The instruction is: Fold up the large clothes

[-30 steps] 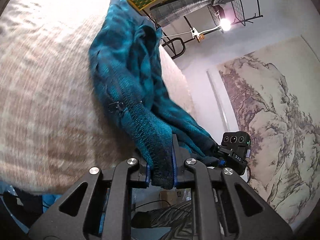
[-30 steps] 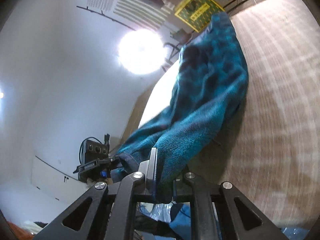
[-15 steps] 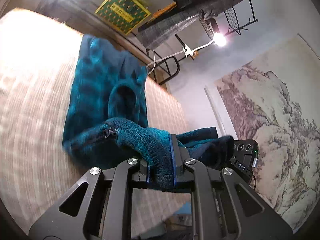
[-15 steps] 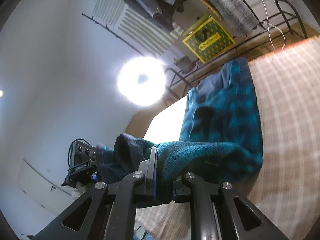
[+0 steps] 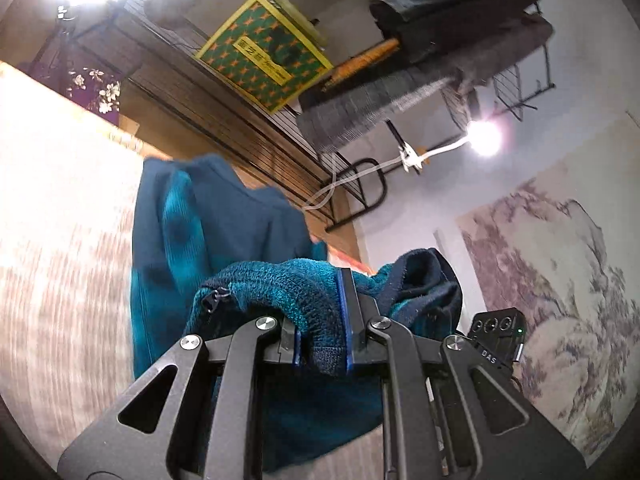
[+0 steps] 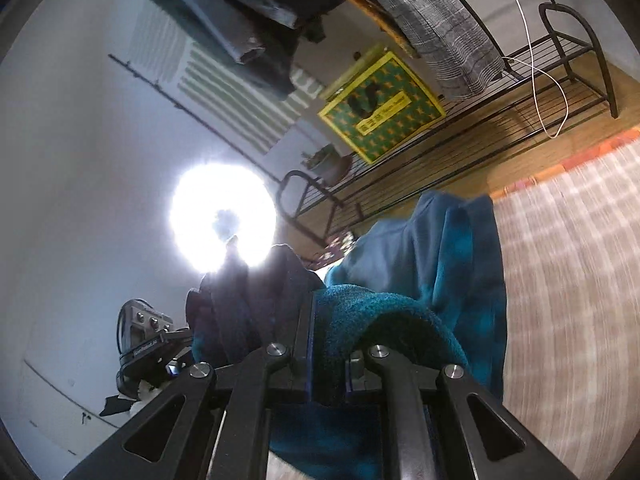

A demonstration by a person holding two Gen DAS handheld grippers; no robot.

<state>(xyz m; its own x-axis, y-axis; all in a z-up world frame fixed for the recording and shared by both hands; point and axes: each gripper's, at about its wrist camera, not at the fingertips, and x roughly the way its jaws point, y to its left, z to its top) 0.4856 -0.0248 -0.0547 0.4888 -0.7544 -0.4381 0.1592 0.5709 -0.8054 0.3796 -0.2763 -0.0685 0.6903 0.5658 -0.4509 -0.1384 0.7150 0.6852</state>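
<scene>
1. Teal fleece jacket [image 5: 224,236] lies lengthwise on the checked bed cover [image 5: 60,208]; near hem is lifted and doubled toward the far end. Fold seems mid-way, hem not yet laid down.
2. Left gripper [image 5: 322,344] pinches the hem by the zip, angled slightly downward.
3. Right gripper [image 6: 326,364] pinches the hem's other corner, likewise angled.

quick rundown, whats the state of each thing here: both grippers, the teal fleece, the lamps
left gripper: shut on the teal fleece jacket's hem, near the zipper end
right gripper: shut on the teal fleece jacket's hem
teal fleece jacket: far part lying on the plaid bed cover, near edge lifted, bunched between the grippers
zipper: end visible, whether zipped cannot be told
clip lamp: on
round light: on, glaring
</scene>
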